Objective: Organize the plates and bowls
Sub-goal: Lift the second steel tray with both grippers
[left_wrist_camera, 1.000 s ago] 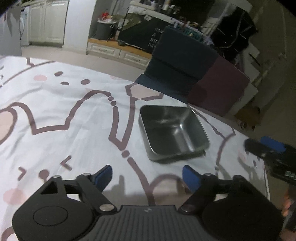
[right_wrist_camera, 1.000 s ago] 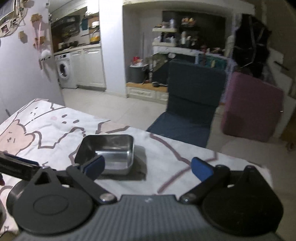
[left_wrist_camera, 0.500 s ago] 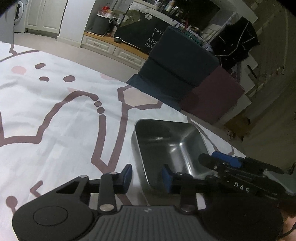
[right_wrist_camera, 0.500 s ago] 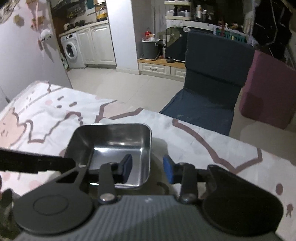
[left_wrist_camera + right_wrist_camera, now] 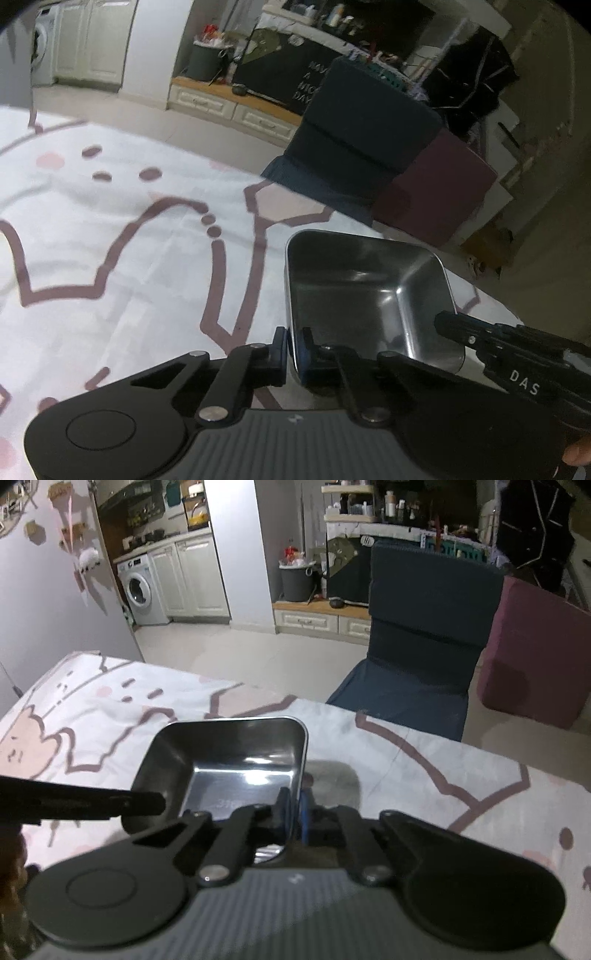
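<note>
A square steel bowl (image 5: pixel 365 291) sits on the white patterned tablecloth (image 5: pixel 122 236). My left gripper (image 5: pixel 293 349) is shut on the bowl's near left rim, one blue pad outside the wall and one inside. In the right wrist view the same bowl (image 5: pixel 236 757) shows, and my right gripper (image 5: pixel 294 814) is shut on its near right rim. The right gripper's black body also shows in the left wrist view (image 5: pixel 517 354), and the left gripper's finger shows in the right wrist view (image 5: pixel 74 803).
The table's far edge runs just beyond the bowl. Past it stand a dark blue floor chair (image 5: pixel 424 653) and a maroon cushion (image 5: pixel 535 657). Kitchen cabinets and a washing machine (image 5: pixel 142 589) are far behind.
Both grippers moved in on the bowl and closed from wide open, each now clamping a rim on its own side. The bowl stays on the cloth.
</note>
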### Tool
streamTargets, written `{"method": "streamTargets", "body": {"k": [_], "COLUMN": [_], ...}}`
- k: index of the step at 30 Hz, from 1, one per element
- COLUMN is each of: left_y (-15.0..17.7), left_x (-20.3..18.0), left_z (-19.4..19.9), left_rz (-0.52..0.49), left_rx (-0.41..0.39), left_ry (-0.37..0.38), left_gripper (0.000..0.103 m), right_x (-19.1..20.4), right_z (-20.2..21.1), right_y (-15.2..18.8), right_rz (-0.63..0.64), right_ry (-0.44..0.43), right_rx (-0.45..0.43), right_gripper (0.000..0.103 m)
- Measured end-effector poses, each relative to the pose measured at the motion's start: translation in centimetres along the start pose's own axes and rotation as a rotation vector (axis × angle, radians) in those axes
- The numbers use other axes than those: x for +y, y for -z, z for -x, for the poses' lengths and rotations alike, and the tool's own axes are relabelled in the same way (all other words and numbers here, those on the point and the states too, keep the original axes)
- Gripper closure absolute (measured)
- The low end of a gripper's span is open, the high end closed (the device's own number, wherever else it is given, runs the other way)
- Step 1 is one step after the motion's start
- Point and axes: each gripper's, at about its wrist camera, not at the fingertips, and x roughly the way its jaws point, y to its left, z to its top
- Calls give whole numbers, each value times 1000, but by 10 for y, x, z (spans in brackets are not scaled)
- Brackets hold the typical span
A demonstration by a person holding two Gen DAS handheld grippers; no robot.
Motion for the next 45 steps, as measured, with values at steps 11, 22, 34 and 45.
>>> {"method": "streamTargets", "body": {"k": [11, 22, 34, 45], "left_y": [15, 57, 111, 139], "left_x": [-20, 5, 88, 143], "left_z": [111, 220, 293, 303], "left_rz": [-126, -196, -184, -220], "left_rx": [-61, -93, -77, -26], "left_ry": [80, 142, 83, -47], "left_gripper": [96, 97, 97, 96], "right_x": [27, 93, 193, 258], "right_z": [122, 228, 260, 226], "right_y": [19, 53, 114, 157], "right_rz": [-75, -94, -96, -99], "right_ry": [7, 23, -49, -140], "right_rx": [-129, -188, -164, -43], "right_gripper": [96, 95, 92, 91]}}
